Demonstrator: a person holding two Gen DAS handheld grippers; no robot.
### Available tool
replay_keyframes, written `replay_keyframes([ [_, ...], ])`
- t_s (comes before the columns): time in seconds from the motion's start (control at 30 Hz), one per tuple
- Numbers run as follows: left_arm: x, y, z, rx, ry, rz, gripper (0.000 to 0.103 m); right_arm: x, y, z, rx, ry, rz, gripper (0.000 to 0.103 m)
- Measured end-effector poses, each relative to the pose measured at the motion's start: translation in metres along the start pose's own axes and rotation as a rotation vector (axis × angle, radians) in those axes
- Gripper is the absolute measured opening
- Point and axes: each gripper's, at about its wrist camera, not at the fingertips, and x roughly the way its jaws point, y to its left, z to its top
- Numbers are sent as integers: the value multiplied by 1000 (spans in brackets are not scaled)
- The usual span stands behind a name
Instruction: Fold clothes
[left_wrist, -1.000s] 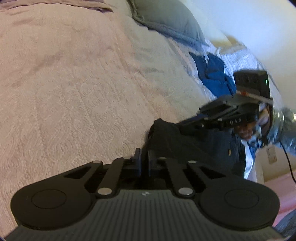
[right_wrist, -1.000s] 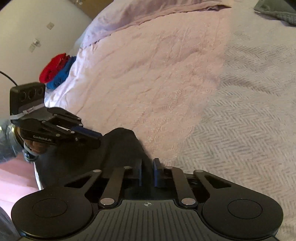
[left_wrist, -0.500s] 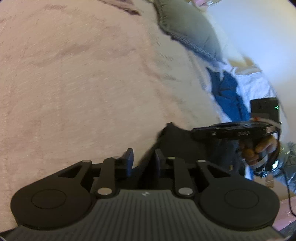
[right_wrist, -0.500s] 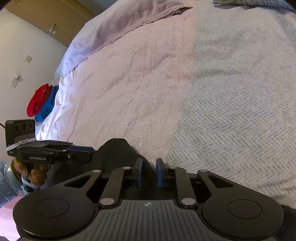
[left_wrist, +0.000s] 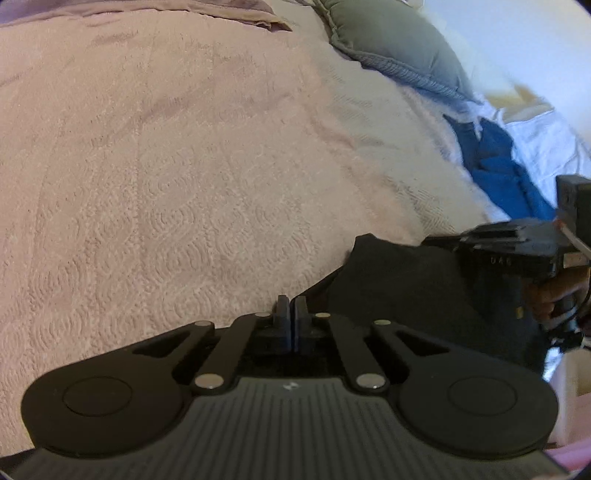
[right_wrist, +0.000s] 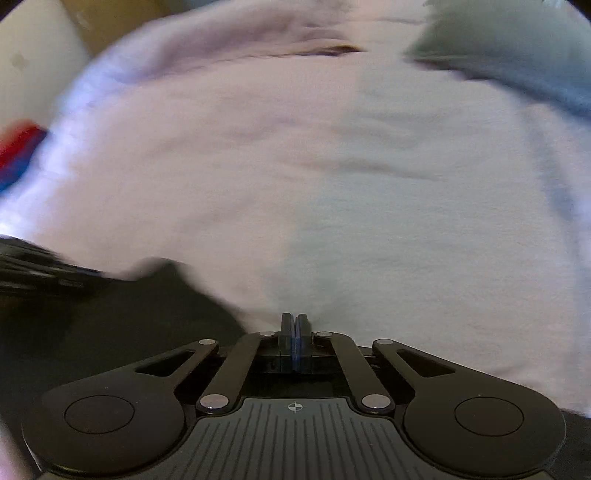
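Left gripper (left_wrist: 291, 306): jaws pressed together with no gap showing; a dark garment (left_wrist: 413, 291) lies directly beside and behind the tips on the right, and an edge of it runs up to them. Whether cloth is pinched between the jaws cannot be told.

Right gripper (right_wrist: 295, 323): jaws likewise clenched, only a thin blue line between the pads. The garment spreads to its left; this view is blurred, so a grasp cannot be confirmed.

The garment rests at the near edge of the bedspread (left_wrist: 177, 166). A grey pillow (left_wrist: 399, 48) and a blue cloth (left_wrist: 498, 173) lie farther back, well apart from the garment.
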Motion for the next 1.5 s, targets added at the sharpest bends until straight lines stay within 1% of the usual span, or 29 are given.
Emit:
replay_keyframes([
  [0.07,-10,-11,-2,47,-36,44,4,-4,-3,-3,13,-24,-58,0],
  [0.13,-21,-15,-4,44,-69,98,9,-22,-4,-4,25,-76,-86,0],
  [0.17,-26,-17,-5,36,-84,117,9,-32,0,-5,12,-93,-93,0],
  [0.2,-32,-20,-7,27,-97,132,5,-38,5,-6,-6,-102,-96,3],
  [0.23,-38,-23,-8,17,-111,147,3,-36,16,-11,-39,-90,-88,5],
  [0.3,-49,-29,-11,-1,-138,178,3,-32,36,-20,-104,-64,-71,7],
  [0.37,-55,-41,-16,13,-127,128,3,-28,56,-29,-170,-38,-54,7],
  [0.43,-53,-53,-24,65,-97,110,3,-22,76,-38,-240,-9,-46,7],
  [0.47,-48,-57,-30,99,-71,132,3,-13,84,-44,-288,17,-72,7],
  [0.5,-41,-55,-37,113,-47,171,3,-6,86,-48,-317,38,-105,7],
  [0.53,-35,-51,-42,119,-25,212,3,-3,80,-50,-320,40,-126,7],
  [0.57,-33,-41,-48,97,-19,229,3,-1,74,-52,-322,42,-148,7],
  [0.63,-40,-23,-53,16,-29,222,3,-2,69,-54,-315,47,-173,0],
  [0.67,-46,-19,-54,-1,-37,230,3,-4,68,-54,-308,50,-181,0],
  [0.77,-60,-23,-58,2,-44,287,2,-10,65,-54,-286,59,-205,0],
  [0.9,-68,-38,-62,-37,-64,278,1,-19,62,-55,-258,71,-236,1],
  [0.97,-63,-48,-64,-46,-44,288,2,-23,61,-55,-243,76,-252,1],
  [1.03,-58,-53,-66,-58,-23,326,3,-26,60,-55,-232,82,-269,2],
  [1.13,-58,-53,-64,-100,-20,348,3,-20,67,-59,-249,91,-302,3],
  [1.2,-60,-55,-62,-111,-18,364,3,-21,64,-56,-218,89,-297,3],
  [1.27,-60,-60,-59,-97,-23,376,3,-27,63,-54,-182,85,-291,3],
  [1.33,-59,-67,-56,-91,-40,369,3,-31,72,-54,-178,60,-255,3],
  [1.4,-54,-70,-56,-87,-40,375,4,-32,82,-58,-206,33,-213,4],
  [1.43,-50,-71,-57,-78,-33,386,6,-31,86,-61,-226,25,-200,7],
  [1.47,-47,-71,-61,-61,-29,409,10,-28,86,-67,-262,33,-209,10],
  [1.5,-45,-70,-65,-42,-28,437,11,-24,86,-73,-298,41,-218,14],
])
